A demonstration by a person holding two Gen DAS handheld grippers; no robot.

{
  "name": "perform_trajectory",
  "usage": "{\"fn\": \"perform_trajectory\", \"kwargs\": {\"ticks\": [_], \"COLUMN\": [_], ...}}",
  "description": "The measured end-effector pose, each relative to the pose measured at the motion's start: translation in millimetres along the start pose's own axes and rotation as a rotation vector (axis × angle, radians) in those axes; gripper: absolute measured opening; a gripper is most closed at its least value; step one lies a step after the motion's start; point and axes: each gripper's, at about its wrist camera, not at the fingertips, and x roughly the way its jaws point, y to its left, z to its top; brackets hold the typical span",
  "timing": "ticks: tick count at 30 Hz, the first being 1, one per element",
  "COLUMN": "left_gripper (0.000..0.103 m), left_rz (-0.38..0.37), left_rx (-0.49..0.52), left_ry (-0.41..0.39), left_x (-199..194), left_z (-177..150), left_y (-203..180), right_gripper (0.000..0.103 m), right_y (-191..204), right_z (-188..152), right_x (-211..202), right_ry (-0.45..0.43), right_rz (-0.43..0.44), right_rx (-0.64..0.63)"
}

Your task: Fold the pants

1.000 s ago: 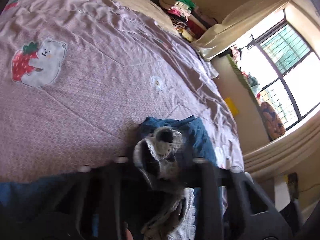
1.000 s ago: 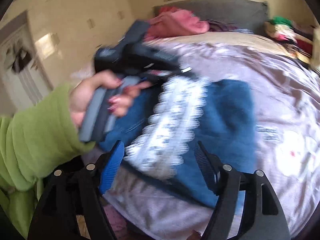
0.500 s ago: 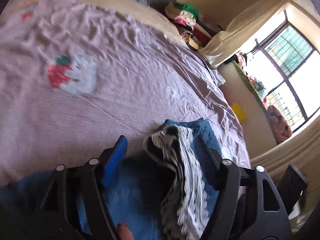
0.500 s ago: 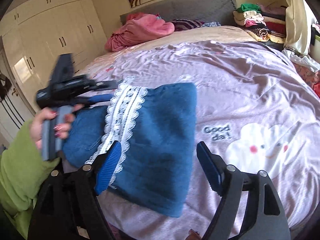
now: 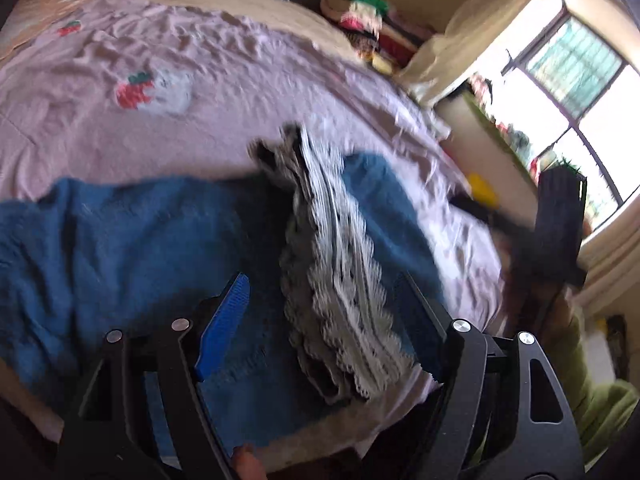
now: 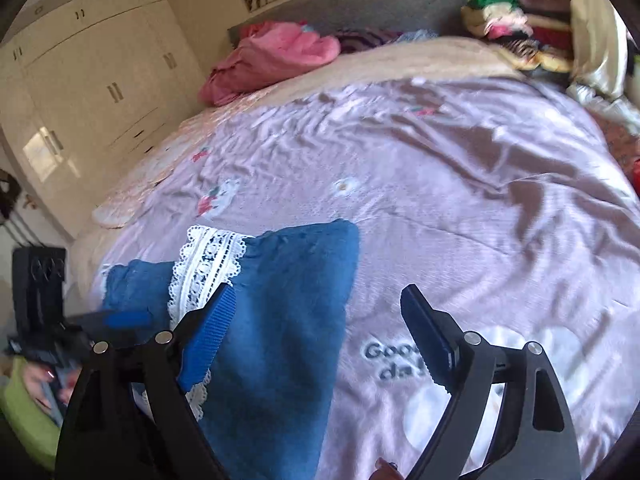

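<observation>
We work over a bed spread with a lilac quilt [image 6: 460, 208]. Our left gripper [image 5: 324, 320] has just been opening; its jaws stand wide, and the blue pants [image 5: 120, 248] lie untouched below and between them, their lace trim [image 5: 340, 288] running forward. Our right gripper [image 6: 316, 320], also just opening, gapes wide with the pants under its left jaw. Beyond, a pink blanket [image 6: 276, 60] lies near the headboard.
</observation>
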Motion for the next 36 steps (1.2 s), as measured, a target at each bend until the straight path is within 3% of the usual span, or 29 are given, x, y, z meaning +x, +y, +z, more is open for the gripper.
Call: {"fn": "perform_trajectory", "kwargs": {"ticks": [6, 19, 26, 28, 29, 30, 31, 36], "left_gripper": [0.067, 0.062, 0.062, 0.055, 0.039, 0.029, 0.028, 0.012], "left_rz": [0.042, 0.031, 0.08, 0.087, 0.098, 0.103, 0.096, 0.115], "left_rx": [-0.003, -0.038, -0.01, -0.028, -0.034, -0.04, -0.05, -0.015], "left_ry": [0.061, 0.084, 0.079, 0.069, 0.06, 0.049, 0.043, 0.062], "left_x": [20.7, 37.4, 36.7, 42.1, 43.0, 44.1, 44.5, 41.6], "left_z": [-14.2, -22.1, -27.4, -25.2, -24.6, -23.7, -23.2, -26.4], "left_y": [-1.1, -11.9, -14.3, -13.7, -14.1, -14.0, -13.2, -20.1], "right_gripper": [0.085, 0.085, 0.085, 0.085, 0.085, 0.082, 0.079, 0.03], "right_y": [-10.5, -29.6, -31.1, -31.3, -31.8, -32.4, -33.0, -26.5], "right_z": [10.5, 28.7, 34.7, 31.5, 30.9, 31.4, 32.3, 33.8], "right_x": [25.4, 66.3, 81.8, 84.8, 84.7, 84.1, 83.9, 85.9], "right_ry": [0.034, 0.11, 0.15, 0.162, 0.161, 0.162, 0.165, 0.172], "right_rz": [0.055, 0.149, 0.185, 0.183, 0.183, 0.18, 0.175, 0.231], "right_rx": [0.023, 0.075, 0.08, 0.095, 0.102, 0.108, 0.11, 0.081]}}
